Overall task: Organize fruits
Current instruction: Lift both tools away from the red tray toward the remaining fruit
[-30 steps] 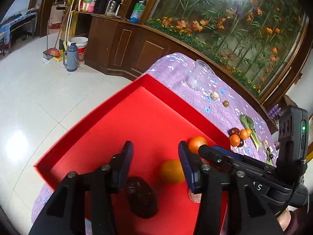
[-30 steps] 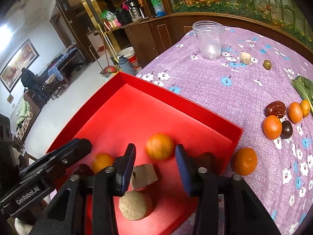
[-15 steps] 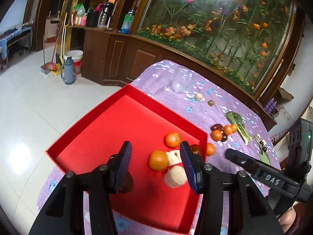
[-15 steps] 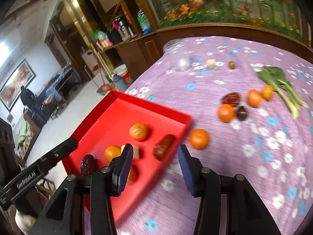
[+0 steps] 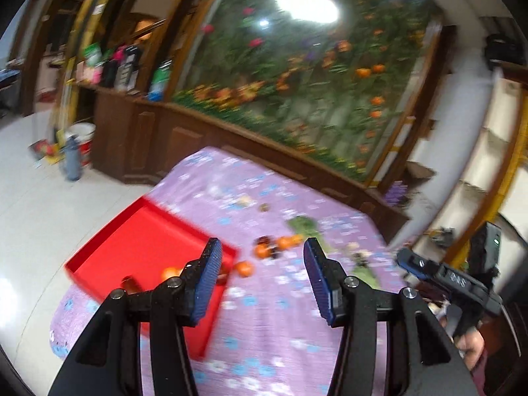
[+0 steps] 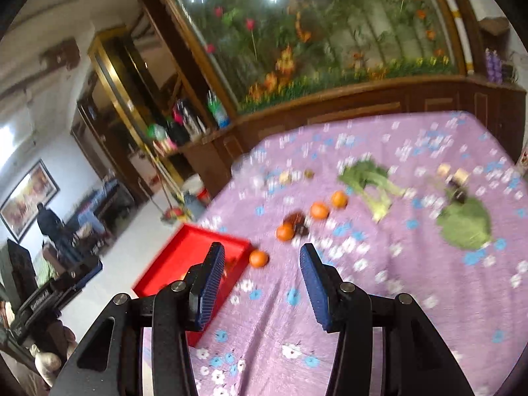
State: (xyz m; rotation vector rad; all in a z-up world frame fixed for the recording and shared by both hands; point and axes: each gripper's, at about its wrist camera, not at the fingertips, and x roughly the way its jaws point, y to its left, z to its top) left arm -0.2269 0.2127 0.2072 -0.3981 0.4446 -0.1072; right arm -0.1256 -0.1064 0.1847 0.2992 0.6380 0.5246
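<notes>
Both grippers empty, jaws wide, held high: left gripper (image 5: 260, 277), right gripper (image 6: 262, 279). Loose tangerine (image 6: 258, 259) just outside red tray (image 6: 184, 260), at 11 o'clock; likely next pick.

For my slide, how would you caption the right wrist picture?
Open, empty tool above a purple flowered tablecloth, with loose oranges beside a red tray.

Red tray (image 6: 184, 257), orange fruits (image 6: 258, 259), purple cloth (image 6: 379, 290) (white-and-blue flowers)
</notes>
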